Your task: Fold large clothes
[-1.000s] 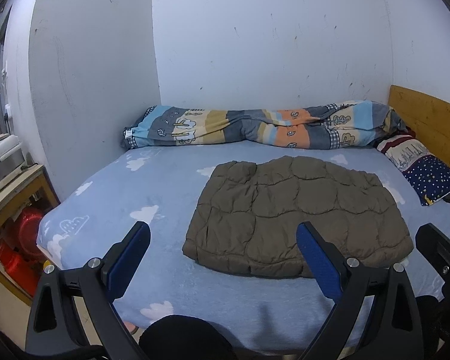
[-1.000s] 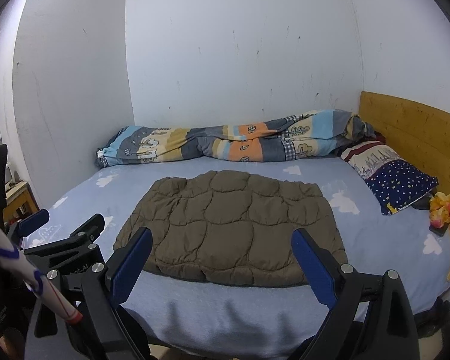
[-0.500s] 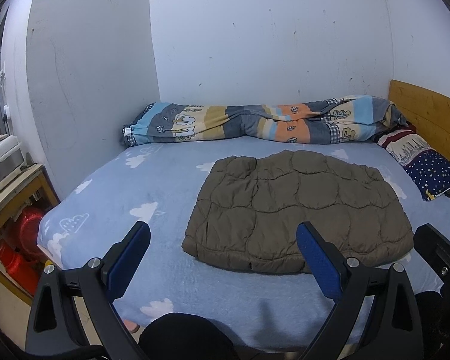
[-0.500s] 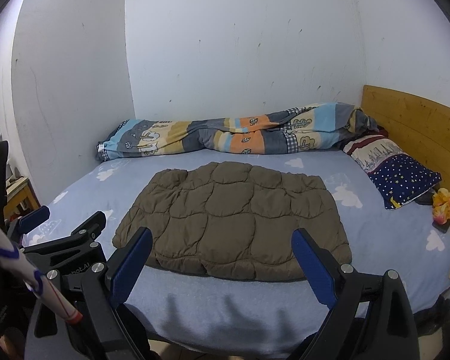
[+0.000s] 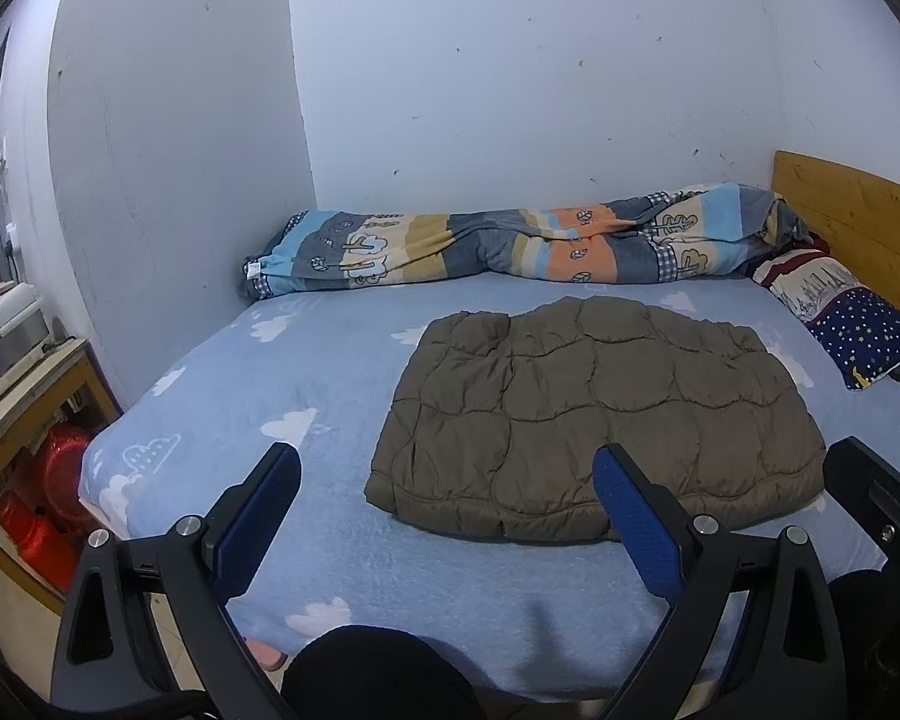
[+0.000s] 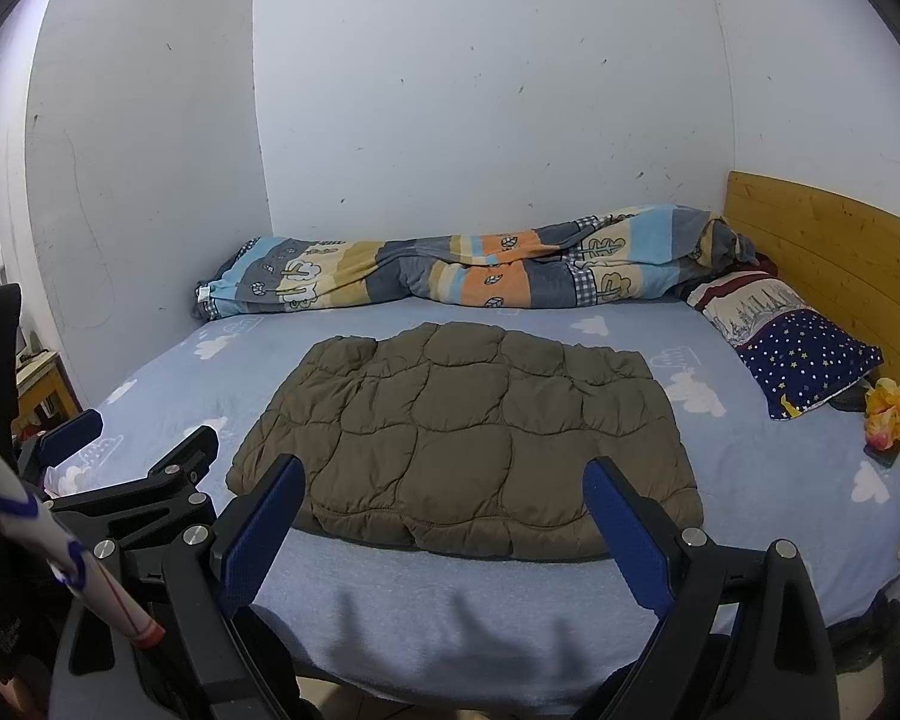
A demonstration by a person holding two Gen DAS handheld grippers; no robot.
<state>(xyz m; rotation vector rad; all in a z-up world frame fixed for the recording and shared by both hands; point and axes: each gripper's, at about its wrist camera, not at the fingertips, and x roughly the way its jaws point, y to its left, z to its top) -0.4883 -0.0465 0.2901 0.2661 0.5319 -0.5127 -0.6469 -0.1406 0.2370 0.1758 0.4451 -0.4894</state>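
One folded brown quilted puffer jacket (image 5: 594, 414) (image 6: 468, 438) lies flat on the light-blue cloud-print bedsheet (image 5: 306, 378), at twelve o'clock from two black blue-padded grippers, left gripper (image 5: 444, 516) and right gripper (image 6: 441, 519), both spread wide and empty, with one striped rolled duvet (image 5: 510, 246) and one starry navy pillow (image 6: 804, 354) beyond.

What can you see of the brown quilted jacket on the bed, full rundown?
The brown quilted jacket is olive-brown, puffy, stitched into rounded padded panels, with what looks like a smooth synthetic shell. It lies flat and folded into a rough rectangle near the middle of the blue cloud-print sheet, resting only on that sheet. A hemmed edge faces the cameras. No sleeves or hood show. Both claws are open, short of it and not touching.
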